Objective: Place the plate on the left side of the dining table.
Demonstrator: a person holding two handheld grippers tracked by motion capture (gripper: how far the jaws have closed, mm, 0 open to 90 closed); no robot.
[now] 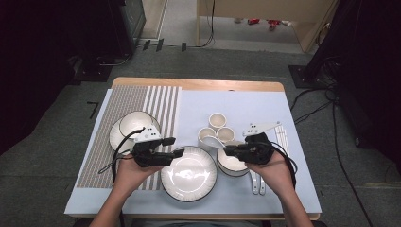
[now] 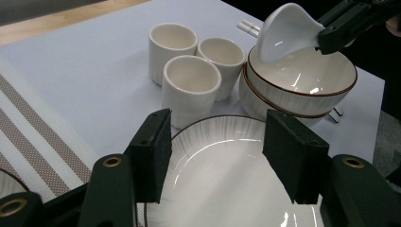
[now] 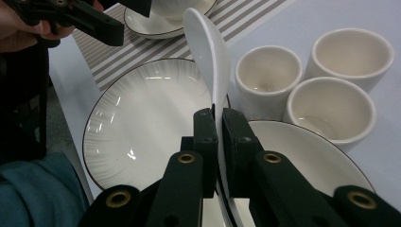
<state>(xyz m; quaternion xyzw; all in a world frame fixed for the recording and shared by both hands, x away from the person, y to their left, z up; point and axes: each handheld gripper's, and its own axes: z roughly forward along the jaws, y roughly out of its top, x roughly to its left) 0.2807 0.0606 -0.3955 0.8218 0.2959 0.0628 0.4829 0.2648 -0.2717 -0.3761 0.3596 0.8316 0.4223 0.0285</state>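
**A:** We start at the right gripper [image 3: 216, 124]. Its jaws are clamped tight on the handle of the white spoon [image 3: 208, 52], and the spoon's scoop stands out past the jaw tips.

**B:** Where do we place the spoon against the big plate [image 1: 188, 173]?

**A:** In the high view the spoon [image 1: 212, 141] hangs just off the plate's far right rim, above the stacked bowls [image 1: 231, 163] that sit touching that side of the plate. In the left gripper view the scoop [image 2: 283, 32] is lifted over the top bowl [image 2: 302, 75], clear of it.

**B:** And the left gripper [image 1: 176, 147]?

**A:** We see its jaws about half apart with nothing between them; in its own view they [image 2: 216, 158] hover above the near part of the plate [image 2: 227, 179]. In the high view it sits at the plate's left rim.

**B:** Further out?

**A:** Three small cups [image 1: 217, 128] cluster beyond the plate's far right side. A bowl on a saucer [image 1: 136, 125] rests on the striped mat [image 1: 124, 101], left of the plate. Chopsticks [image 1: 257, 182] lie right of the plate, past the bowls. All of it sits on a pale blue cloth [image 1: 246, 101] over a wooden table [image 1: 198, 84]. Around the table we see grey carpet [image 1: 56, 146], dark stands and loose cables [image 1: 326, 101].
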